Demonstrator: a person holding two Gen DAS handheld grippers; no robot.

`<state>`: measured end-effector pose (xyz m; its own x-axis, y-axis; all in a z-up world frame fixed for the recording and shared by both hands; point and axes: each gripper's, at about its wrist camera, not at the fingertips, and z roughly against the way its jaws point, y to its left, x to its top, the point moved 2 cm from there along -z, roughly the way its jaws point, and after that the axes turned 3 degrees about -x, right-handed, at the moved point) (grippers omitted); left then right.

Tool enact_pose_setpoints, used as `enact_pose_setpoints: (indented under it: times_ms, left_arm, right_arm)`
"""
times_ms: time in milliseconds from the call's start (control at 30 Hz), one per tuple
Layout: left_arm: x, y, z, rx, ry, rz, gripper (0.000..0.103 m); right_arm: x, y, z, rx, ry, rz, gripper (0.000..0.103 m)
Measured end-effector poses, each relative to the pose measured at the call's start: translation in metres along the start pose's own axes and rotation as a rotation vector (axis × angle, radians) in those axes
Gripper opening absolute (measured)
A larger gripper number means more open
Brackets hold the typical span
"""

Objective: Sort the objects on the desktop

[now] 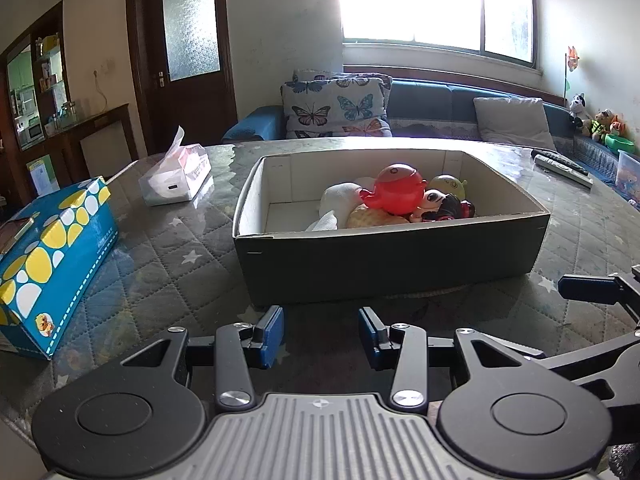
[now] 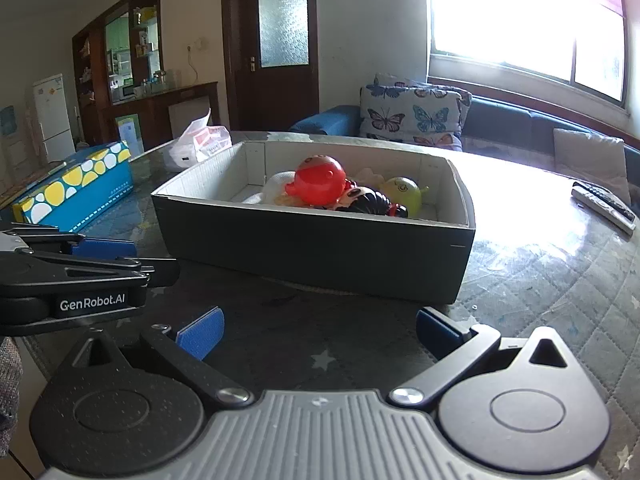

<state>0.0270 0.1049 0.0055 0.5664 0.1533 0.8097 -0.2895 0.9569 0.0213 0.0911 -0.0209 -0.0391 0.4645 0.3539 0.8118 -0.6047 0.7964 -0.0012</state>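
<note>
**Toys are in the box, both grippers hanging back empty**

I am holding the left hand-held gripper (image 1: 321,330) low at the bottom centre of its frame, its blue pads parted with nothing between them. The right hand-held gripper (image 2: 318,330) is sitting spread wide and equally empty, short of the near wall of the box (image 2: 312,256).

The box is filling the middle of both views on the quilted surface (image 1: 172,256). Inside it I am seeing a red toy (image 1: 394,194) on top of a white cloth (image 1: 338,200), with a dark doll (image 1: 448,204) and a green toy (image 2: 404,192) touching alongside.

I am judging the sorting as nearly done, or between picks. Loose things left outside: the blue carton (image 1: 52,260) at left, the tissue pack (image 1: 176,180) behind it, and a remote (image 2: 604,206) at far right. If those belong to the job, the next move is calling for a swing sideways toward one of them.
</note>
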Motion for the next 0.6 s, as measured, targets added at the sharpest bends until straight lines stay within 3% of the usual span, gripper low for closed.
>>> enact_pose_setpoints:
  times_ms: [600]
  left_arm:
    - [0.015, -0.002, -0.027, -0.003, 0.022, -0.008, 0.044]
  right_arm:
    - [0.007, -0.013, -0.028, -0.054, 0.091, -0.046, 0.103]
